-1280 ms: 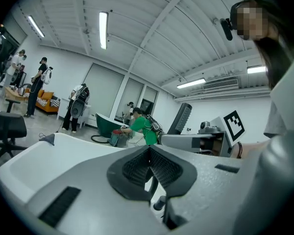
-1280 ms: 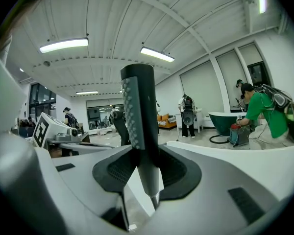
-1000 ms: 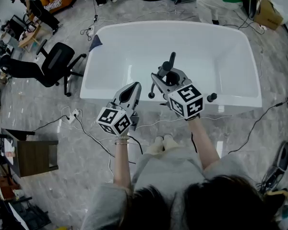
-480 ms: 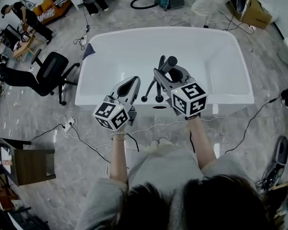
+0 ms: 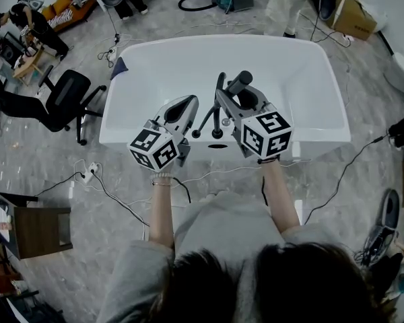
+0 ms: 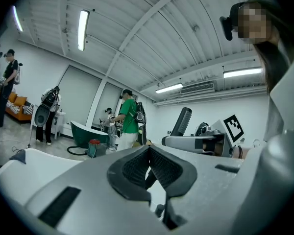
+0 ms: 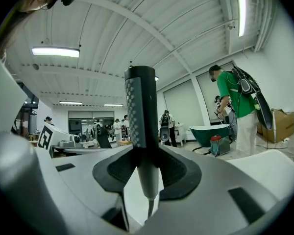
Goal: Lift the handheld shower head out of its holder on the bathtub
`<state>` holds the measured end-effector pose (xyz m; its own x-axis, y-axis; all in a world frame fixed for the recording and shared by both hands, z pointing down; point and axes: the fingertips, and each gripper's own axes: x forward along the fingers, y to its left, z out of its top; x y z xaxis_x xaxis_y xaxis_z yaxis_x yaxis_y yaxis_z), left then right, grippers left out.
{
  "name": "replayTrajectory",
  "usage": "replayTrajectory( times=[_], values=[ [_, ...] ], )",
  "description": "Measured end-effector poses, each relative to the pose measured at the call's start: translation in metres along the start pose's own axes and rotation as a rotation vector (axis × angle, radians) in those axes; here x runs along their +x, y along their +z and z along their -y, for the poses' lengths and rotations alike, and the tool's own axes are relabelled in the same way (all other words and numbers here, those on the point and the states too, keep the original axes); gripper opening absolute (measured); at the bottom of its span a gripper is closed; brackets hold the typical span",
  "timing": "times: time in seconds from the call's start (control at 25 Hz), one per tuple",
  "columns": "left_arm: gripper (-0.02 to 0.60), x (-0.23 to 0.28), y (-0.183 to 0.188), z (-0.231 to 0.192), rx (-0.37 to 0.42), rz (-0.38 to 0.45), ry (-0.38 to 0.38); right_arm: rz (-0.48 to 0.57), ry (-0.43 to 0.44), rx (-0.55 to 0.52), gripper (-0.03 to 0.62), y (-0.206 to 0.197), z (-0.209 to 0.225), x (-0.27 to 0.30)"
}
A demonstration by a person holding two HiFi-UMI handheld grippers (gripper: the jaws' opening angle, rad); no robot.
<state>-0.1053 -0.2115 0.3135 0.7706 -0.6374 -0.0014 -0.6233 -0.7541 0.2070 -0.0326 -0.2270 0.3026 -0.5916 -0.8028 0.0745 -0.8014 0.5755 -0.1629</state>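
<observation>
In the head view the white bathtub (image 5: 310,136) lies across the middle. My right gripper (image 5: 240,97) hovers over its near rim, shut on the black handheld shower head (image 5: 237,84), which sticks up past the jaws. In the right gripper view the shower head (image 7: 141,106) stands upright between the pads, with its thin lower end hanging below. The faucet fitting (image 5: 216,132) with its knobs sits on the rim just below. My left gripper (image 5: 186,102) is beside it on the left, shut with nothing in it. The left gripper view shows the shower head (image 6: 182,123) off to the right.
A black office chair (image 5: 60,99) stands left of the tub. Cables (image 5: 114,197) trail over the marble floor near the person's feet. A small dark table (image 5: 37,231) is at lower left. A person in green (image 6: 129,121) stands beyond the tub, by a green tub (image 7: 220,131).
Both grippers have risen over the tub's near rim. The shower head has come up with the right gripper, standing higher above the faucet fitting.
</observation>
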Motion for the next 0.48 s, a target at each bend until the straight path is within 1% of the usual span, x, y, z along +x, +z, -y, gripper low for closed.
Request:
replayTrajectory(
  times=[0.28, 0.48],
  values=[
    [0.005, -0.0014, -0.0018, 0.004, -0.002, -0.009, -0.011, 0.01, 0.006, -0.004, 0.133, 0.0026, -0.0068, -0.0041],
    [0.005, -0.003, -0.0037, 0.0031, -0.003, -0.011, -0.015, 0.016, 0.012, 0.023, 0.133, 0.0015, -0.0093, -0.0048]
  ],
)
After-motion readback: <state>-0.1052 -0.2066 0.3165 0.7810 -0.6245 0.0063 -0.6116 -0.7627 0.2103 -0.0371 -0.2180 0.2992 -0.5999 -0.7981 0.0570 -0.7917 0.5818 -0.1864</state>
